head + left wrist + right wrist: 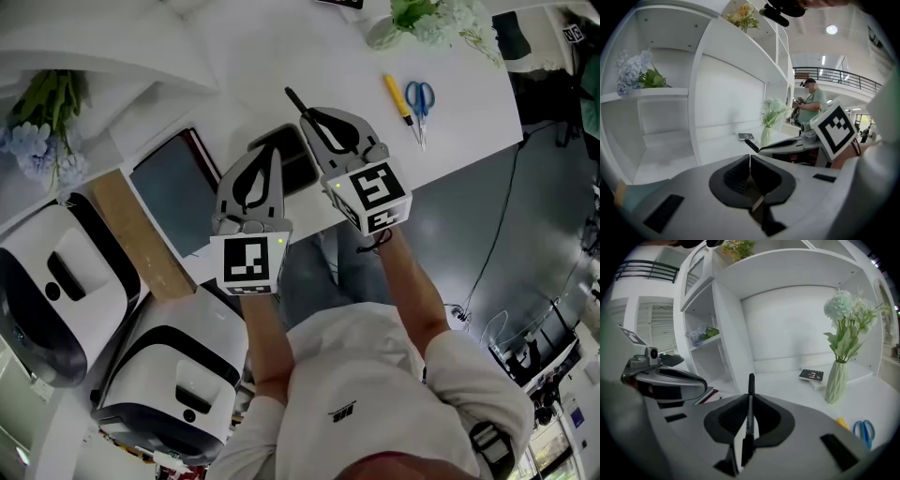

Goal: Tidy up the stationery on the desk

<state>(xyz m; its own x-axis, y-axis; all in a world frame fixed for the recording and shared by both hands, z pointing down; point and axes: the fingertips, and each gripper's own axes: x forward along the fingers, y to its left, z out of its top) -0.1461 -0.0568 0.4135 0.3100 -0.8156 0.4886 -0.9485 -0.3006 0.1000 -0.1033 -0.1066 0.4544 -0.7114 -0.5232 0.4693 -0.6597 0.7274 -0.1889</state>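
Note:
My right gripper (316, 119) is shut on a black pen (296, 100), which pokes out past the fingertips above the white desk (244, 56). The right gripper view shows the pen (751, 385) standing upright between the closed jaws. Beside it on the left, my left gripper (265, 155) is shut with nothing between its jaws. Both hover over a black rectangular item (298, 167) lying on the desk. Blue-handled scissors (419, 99) and a yellow pen-like item (397, 97) lie side by side on the desk to the right.
A dark tablet (173, 192) and a cardboard strip (141, 234) lie at the left. Two white machines (56, 281) stand at the lower left. A vase of flowers (836, 380) and a small dark booklet (812, 375) sit at the back. A person (811, 101) stands far off.

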